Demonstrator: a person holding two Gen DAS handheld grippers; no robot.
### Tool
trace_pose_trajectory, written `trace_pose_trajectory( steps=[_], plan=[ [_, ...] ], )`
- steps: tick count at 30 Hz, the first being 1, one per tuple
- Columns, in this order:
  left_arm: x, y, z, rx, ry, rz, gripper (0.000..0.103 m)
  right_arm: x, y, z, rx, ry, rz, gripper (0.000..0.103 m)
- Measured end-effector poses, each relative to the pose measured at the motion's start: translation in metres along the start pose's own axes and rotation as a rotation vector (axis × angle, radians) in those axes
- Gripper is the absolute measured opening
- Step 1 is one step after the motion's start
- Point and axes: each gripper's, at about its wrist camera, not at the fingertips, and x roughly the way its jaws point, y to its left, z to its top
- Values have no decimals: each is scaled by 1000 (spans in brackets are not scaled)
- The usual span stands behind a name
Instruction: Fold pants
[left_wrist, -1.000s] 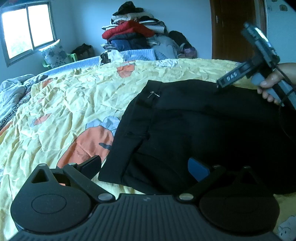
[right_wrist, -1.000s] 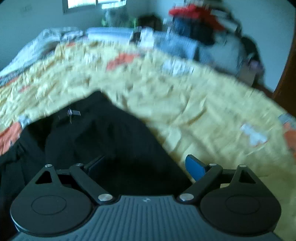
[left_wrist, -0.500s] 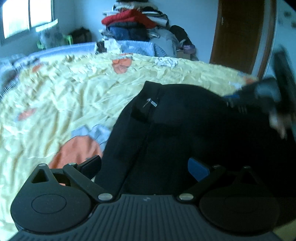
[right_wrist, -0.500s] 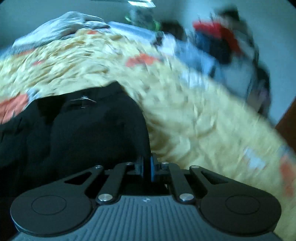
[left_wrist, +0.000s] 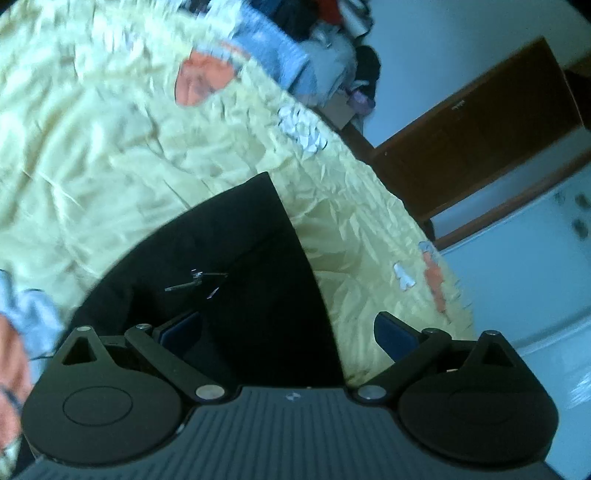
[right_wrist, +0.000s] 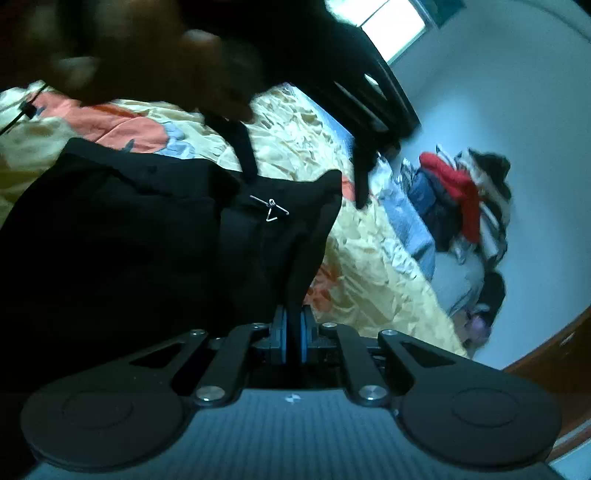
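The black pants (left_wrist: 236, 273) lie on the yellow patterned bedspread (left_wrist: 110, 155), with a metal waist clasp (left_wrist: 195, 280) showing. My left gripper (left_wrist: 288, 328) is open, its blue pads either side of the pants' right edge near the waistband, close over the cloth. My right gripper (right_wrist: 293, 332) is shut on the black pants (right_wrist: 147, 240), pinching a fold of the waistband edge and lifting it off the bed. The left gripper and the hand holding it (right_wrist: 207, 70) show dark and blurred at the top of the right wrist view.
A heap of clothes (right_wrist: 465, 199) is piled against the wall beyond the bed. A brown wooden door (left_wrist: 472, 133) stands at the right. A window (right_wrist: 395, 26) is bright at the back. The bedspread (right_wrist: 369, 258) spreads around the pants.
My right gripper closed on the waistband edge and raised it. My left gripper swung right, from the pants' left side to the waistband's right edge, and stayed open.
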Motion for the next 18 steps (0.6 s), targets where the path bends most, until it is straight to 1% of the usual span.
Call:
trace_pose_trajectory(
  steps=[1, 2, 4, 5, 6, 7, 9, 10, 12, 15, 16, 18],
  plan=[
    [6, 2, 5, -26, 23, -3, 95, -1, 5, 0, -15, -4, -6, 7],
    [12, 4, 9, -51, 44, -5, 88, -2, 6, 0, -25, -7, -9, 7],
    [22, 9, 14, -82, 90, -11, 69, -6, 11, -2, -35, -13, -12, 7],
    [25, 11, 14, -91, 116, -7, 44, -6, 11, -3, -34, -12, -14, 7],
    [27, 13, 13, -93, 136, -11, 23, -6, 11, -4, -24, -12, -18, 7],
    [25, 14, 10, -95, 141, -11, 11, -7, 10, -4, -11, -13, -21, 7],
    [13, 17, 0, -97, 102, 5, 7, -8, 7, -5, 25, -19, -25, 7],
    [5, 17, -5, -87, 77, 14, 7, -14, 10, -4, 43, -26, -27, 7],
    [-21, 15, -19, -41, 14, 24, 6, -22, 10, -1, 78, -42, -23, 7],
    [-62, 17, -43, 28, -52, 30, 6, -43, 15, 7, 102, -86, 5, 7],
    [-74, 21, -52, 47, -60, 34, 6, -51, 19, 9, 100, -98, 19, 7],
    [-91, 34, -71, 52, -49, 45, 6, -70, 32, 16, 84, -119, 61, 7]
  ],
)
